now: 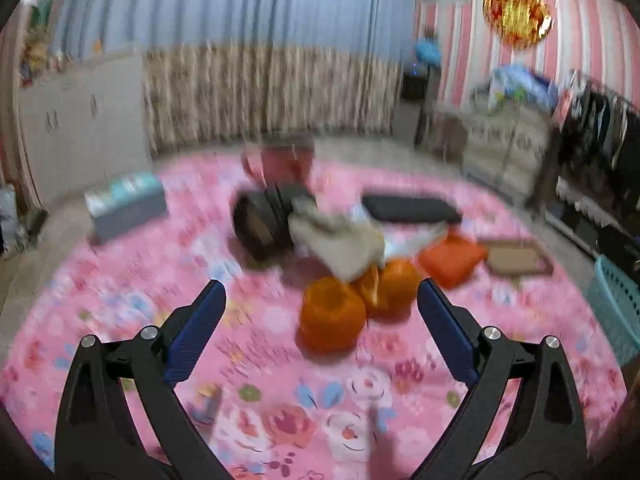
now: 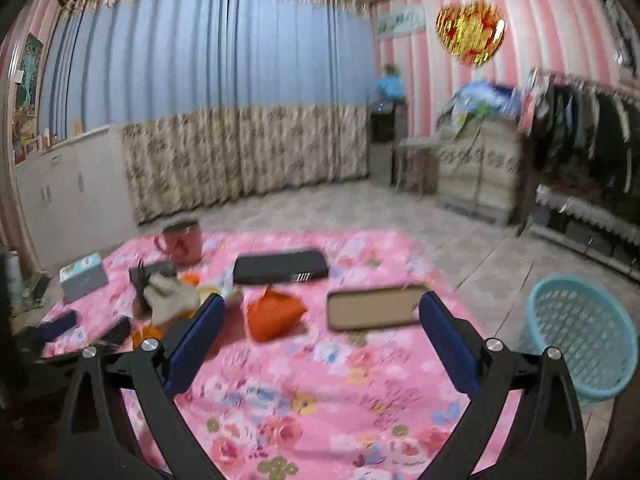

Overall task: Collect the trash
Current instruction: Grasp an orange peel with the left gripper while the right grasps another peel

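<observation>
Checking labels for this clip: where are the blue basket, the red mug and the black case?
blue basket [image 2: 580, 332]: right wrist view, mesh wall.
red mug [image 2: 182, 242]: right wrist view, side.
black case [image 2: 280, 267]: right wrist view, top.

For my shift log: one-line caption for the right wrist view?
Open right gripper above pink floral cloth, orange wrapper ahead, blue basket on floor at right.
</observation>
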`<state>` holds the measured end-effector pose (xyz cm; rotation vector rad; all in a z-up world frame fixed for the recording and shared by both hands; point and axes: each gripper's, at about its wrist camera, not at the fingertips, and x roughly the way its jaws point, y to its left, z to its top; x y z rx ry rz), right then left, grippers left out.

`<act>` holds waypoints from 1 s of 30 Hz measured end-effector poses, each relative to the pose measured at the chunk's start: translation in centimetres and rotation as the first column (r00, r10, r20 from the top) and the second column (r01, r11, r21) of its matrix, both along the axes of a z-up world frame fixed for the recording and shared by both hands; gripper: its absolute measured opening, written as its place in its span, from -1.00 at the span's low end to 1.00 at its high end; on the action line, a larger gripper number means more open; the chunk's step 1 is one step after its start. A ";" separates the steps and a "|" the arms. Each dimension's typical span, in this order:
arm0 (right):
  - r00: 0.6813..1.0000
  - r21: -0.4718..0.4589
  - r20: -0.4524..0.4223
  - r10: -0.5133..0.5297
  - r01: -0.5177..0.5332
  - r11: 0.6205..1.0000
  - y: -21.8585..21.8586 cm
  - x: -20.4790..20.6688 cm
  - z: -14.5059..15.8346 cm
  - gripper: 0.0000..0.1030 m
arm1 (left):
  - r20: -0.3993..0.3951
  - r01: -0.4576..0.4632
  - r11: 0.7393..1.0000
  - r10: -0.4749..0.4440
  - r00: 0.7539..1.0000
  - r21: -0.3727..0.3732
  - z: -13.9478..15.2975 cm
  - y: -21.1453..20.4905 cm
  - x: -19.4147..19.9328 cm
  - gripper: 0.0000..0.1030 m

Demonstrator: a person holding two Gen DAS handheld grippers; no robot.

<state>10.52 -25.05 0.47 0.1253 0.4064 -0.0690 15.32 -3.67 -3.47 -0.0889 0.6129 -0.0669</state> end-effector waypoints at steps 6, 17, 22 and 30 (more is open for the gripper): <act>0.997 0.050 -0.059 0.043 -0.040 0.998 0.0 1.0 -1.0 0.85 | -0.146 0.029 0.999 -0.024 0.989 0.033 -2.1 -0.7 3.0 0.80; 0.991 0.044 -0.101 0.093 -0.089 0.995 1.8 2.1 -1.6 0.85 | -0.296 0.074 0.996 -0.054 0.954 0.054 -4.0 -0.3 6.0 0.27; 0.983 0.008 -0.134 0.128 -0.128 0.992 3.3 3.1 -2.5 0.85 | -0.296 0.088 0.996 -0.080 0.952 0.012 -3.7 0.3 6.1 -0.22; 0.940 0.007 -0.210 0.269 -0.273 0.962 7.6 6.2 -3.5 0.85 | -0.210 0.094 0.995 -0.098 0.973 -0.027 0.3 3.6 3.6 -0.25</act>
